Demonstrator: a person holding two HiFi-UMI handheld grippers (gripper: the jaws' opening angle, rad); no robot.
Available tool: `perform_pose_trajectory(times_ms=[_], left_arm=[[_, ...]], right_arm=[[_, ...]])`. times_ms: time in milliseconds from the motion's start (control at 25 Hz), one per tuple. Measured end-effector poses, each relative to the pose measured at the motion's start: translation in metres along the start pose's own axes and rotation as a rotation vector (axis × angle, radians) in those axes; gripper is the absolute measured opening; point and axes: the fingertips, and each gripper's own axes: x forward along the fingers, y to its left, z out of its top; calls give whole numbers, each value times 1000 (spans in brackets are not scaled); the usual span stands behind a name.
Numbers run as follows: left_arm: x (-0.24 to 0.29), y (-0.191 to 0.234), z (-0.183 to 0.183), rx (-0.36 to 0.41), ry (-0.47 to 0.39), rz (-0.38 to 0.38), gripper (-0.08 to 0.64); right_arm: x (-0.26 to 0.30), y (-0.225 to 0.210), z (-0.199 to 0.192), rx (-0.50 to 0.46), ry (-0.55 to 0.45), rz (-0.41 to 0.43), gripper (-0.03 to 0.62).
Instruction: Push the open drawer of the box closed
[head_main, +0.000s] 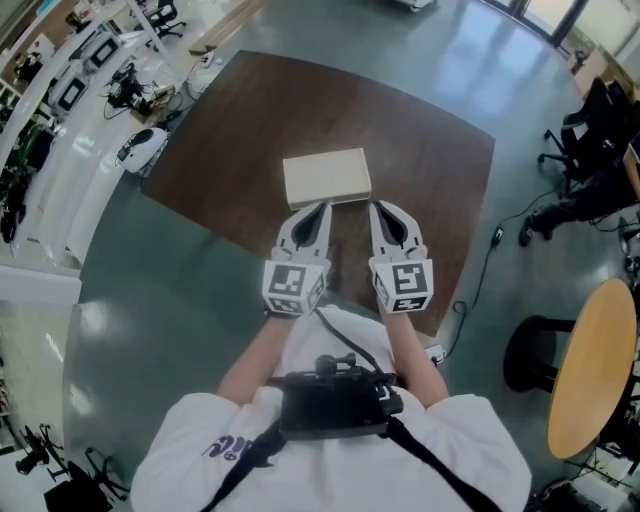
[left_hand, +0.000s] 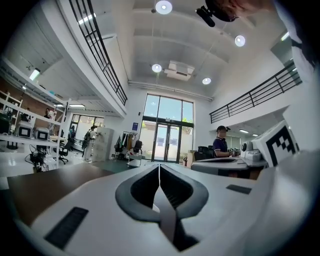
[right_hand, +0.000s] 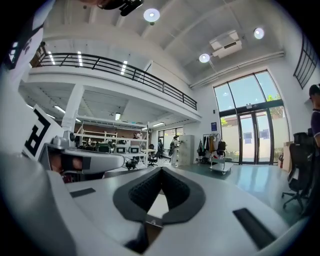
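Nearest, the left gripper (head_main: 321, 206) and right gripper (head_main: 379, 206) point away side by side. Both are clenched with nothing between their jaws. Their tips reach the near edge of the box (head_main: 327, 176), whether touching cannot be told. The box is pale tan, one plain rectangle from above, mid-table on the brown table (head_main: 230, 150).

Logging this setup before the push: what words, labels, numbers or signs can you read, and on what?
No text reads clearly in any view.
Box: plain, no label seen.
Purple shirt print: partly hidden, unreadable.
Blue wall sign: too small to read.
Left gripper and right gripper: square marker patterns only, no words.
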Motion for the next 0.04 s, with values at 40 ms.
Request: perform_pose_trajectory(times_ms=[40], left_arm=[[-1, 0, 1, -11, -4, -7, 9]], right_arm=[[1, 1, 0, -11, 4, 1, 5]])
